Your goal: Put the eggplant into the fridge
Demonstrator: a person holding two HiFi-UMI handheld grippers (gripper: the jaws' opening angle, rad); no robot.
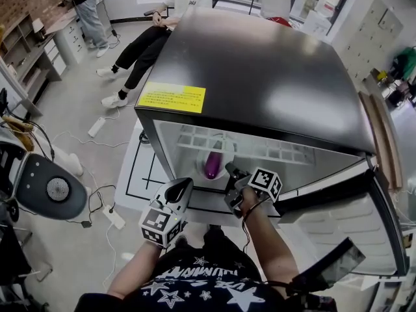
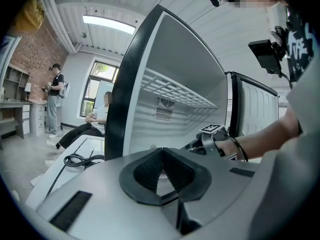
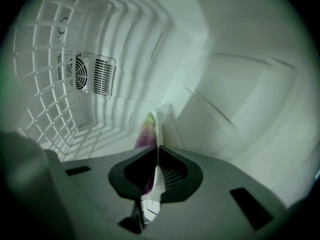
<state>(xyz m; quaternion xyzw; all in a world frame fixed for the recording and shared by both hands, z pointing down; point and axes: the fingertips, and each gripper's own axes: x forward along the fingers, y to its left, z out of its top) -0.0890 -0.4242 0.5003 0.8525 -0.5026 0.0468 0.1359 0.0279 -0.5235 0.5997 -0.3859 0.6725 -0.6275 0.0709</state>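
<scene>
A purple eggplant (image 1: 213, 163) lies on a white plate (image 1: 201, 168) on the floor of the open black-topped fridge (image 1: 260, 64), under its wire shelf (image 1: 273, 152). My right gripper (image 1: 231, 172) reaches into the fridge and is shut on the plate's near rim. In the right gripper view the thin plate edge (image 3: 159, 126) runs between the jaws of the right gripper (image 3: 158, 151), with the eggplant (image 3: 145, 134) just beyond. My left gripper (image 1: 184, 186) hangs outside the fridge front, shut and empty. In the left gripper view the left gripper (image 2: 161, 153) points past the fridge opening.
The fridge door (image 1: 351, 226) stands open at the right. A seated person (image 1: 156, 28) and a standing one (image 1: 88, 5) are behind the fridge. A cable and power strip (image 1: 112, 216) lie on the floor at left, beside a round grey device (image 1: 55, 188).
</scene>
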